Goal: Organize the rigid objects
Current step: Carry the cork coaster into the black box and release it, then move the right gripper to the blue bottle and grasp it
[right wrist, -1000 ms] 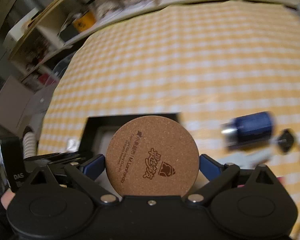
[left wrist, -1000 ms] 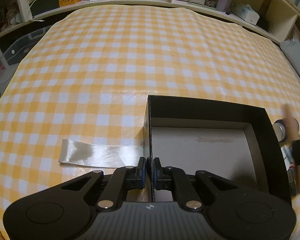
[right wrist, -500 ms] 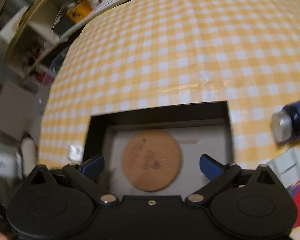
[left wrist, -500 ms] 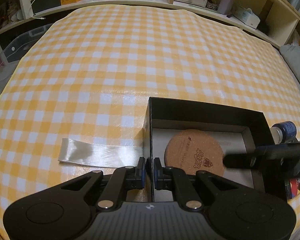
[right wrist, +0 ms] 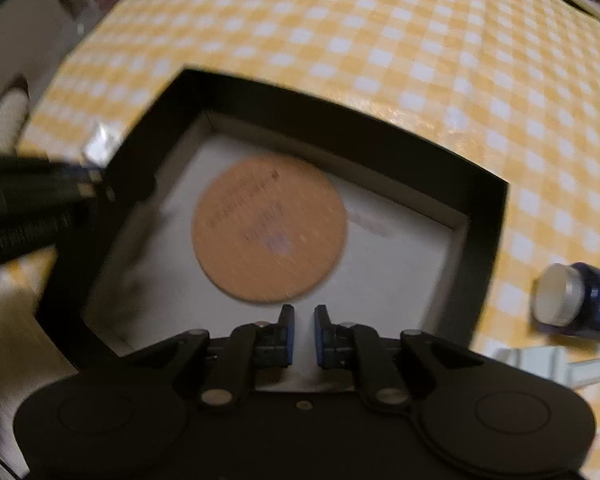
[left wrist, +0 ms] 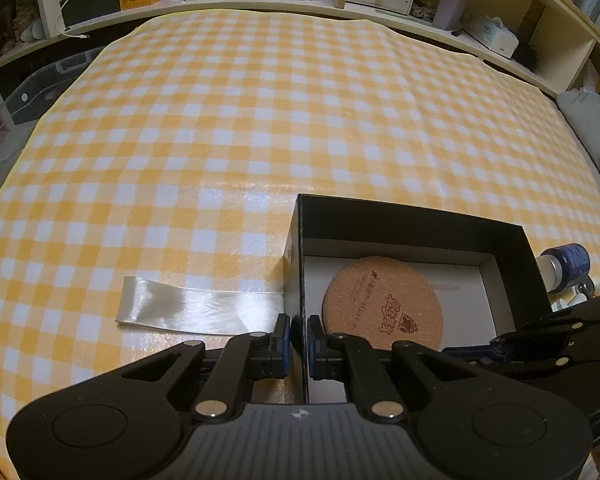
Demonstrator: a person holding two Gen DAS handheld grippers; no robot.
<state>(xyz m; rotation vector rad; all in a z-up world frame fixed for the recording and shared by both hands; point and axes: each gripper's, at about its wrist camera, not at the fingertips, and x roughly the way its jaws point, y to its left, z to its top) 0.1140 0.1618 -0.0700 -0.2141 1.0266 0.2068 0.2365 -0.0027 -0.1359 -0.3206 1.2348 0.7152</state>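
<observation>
Your left gripper [left wrist: 299,338] is clamped on the near left wall of the black box [left wrist: 412,222], pads pressing the thin card from both sides. Pull or twist there and the wall could crease, or the whole light box could slide on the glossy checked cloth [left wrist: 260,120] covering the counter. Your right gripper [right wrist: 302,338] hangs over the box interior; its jaws have just been closing and now stand nearly together with nothing between them.

The cork coaster [left wrist: 382,304] lies flat on the pale box floor, round, matte and grainy, with a printed mark. From the right wrist view it sits at about 12 o'clock from the fingertips, apart from them.

At 3 o'clock outside the box lies a blue bottle [right wrist: 580,300] on its side with a smooth pale cap; being cylindrical, it could roll if you nudge it while reaching. A shiny ribbon strip [left wrist: 196,308] lies flat at 9 o'clock, touching the box's outer wall.
</observation>
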